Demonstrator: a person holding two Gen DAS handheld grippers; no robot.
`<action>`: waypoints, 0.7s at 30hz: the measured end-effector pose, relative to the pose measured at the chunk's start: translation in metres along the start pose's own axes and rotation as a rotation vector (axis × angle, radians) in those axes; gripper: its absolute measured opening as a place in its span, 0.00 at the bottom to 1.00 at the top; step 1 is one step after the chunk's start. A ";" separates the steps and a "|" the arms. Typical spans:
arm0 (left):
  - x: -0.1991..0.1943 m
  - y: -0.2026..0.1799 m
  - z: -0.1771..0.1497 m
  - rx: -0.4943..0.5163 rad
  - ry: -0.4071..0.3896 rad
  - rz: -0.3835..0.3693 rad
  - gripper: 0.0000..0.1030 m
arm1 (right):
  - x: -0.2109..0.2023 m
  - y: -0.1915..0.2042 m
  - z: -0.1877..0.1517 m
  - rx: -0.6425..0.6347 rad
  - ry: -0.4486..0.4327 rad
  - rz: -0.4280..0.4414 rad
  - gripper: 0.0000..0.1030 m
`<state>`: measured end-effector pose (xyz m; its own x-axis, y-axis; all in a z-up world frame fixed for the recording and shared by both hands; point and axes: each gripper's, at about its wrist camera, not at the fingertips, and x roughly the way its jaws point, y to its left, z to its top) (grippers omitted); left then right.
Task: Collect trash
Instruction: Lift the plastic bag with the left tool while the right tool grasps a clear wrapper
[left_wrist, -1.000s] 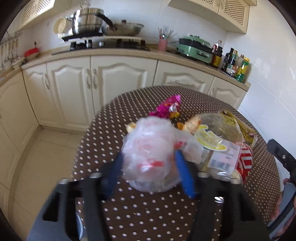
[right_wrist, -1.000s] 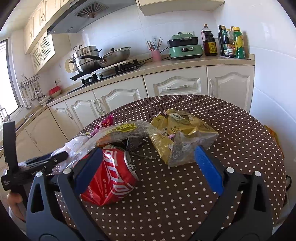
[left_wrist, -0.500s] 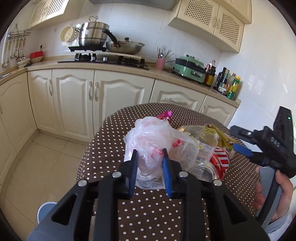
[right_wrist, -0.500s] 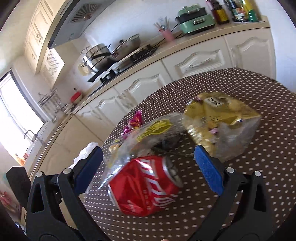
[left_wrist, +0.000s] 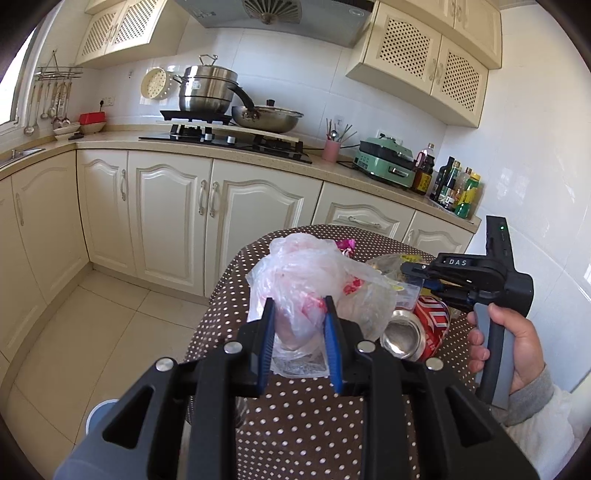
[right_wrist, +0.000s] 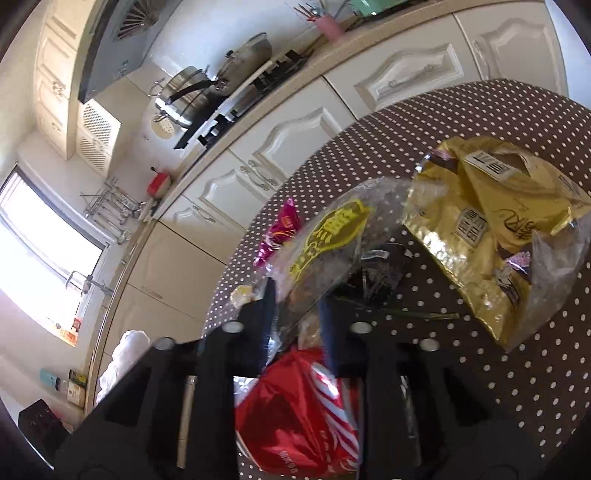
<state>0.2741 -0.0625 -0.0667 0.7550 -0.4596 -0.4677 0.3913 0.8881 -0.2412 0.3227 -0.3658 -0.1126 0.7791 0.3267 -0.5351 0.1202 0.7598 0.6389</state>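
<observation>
My left gripper (left_wrist: 298, 317) is shut on a crumpled white and pink plastic bag (left_wrist: 314, 273) and holds it above the dotted brown table (left_wrist: 314, 424). My right gripper (right_wrist: 295, 299) is shut on a clear plastic wrapper with a yellow label (right_wrist: 325, 240), tilted over a crushed red soda can (right_wrist: 299, 417). The can also shows in the left wrist view (left_wrist: 421, 328), lying on its side. A gold snack bag (right_wrist: 491, 221) and a pink wrapper (right_wrist: 280, 229) lie on the table.
Cream kitchen cabinets (left_wrist: 166, 214) and a counter with a stove and pots (left_wrist: 225, 107) stand behind the table. Bottles (left_wrist: 458, 188) stand at the counter's right end. Tiled floor (left_wrist: 92, 332) lies to the left, with a pale blue object (left_wrist: 99, 417) below the table edge.
My left gripper shut on the white plastic bag and lifted it back. My right gripper closed from wide open onto the clear wrapper and tilted left over the can.
</observation>
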 end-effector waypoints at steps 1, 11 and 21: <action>-0.005 0.003 -0.001 -0.001 -0.007 0.007 0.23 | -0.004 0.005 -0.002 -0.018 -0.021 -0.001 0.11; -0.064 0.051 -0.011 -0.074 -0.075 0.079 0.23 | -0.063 0.101 -0.024 -0.252 -0.239 0.051 0.06; -0.130 0.140 -0.046 -0.195 -0.089 0.246 0.23 | -0.034 0.229 -0.105 -0.462 -0.125 0.318 0.06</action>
<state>0.2066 0.1221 -0.0782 0.8609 -0.2217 -0.4580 0.0895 0.9520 -0.2926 0.2590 -0.1434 -0.0059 0.8030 0.5320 -0.2688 -0.3918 0.8110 0.4346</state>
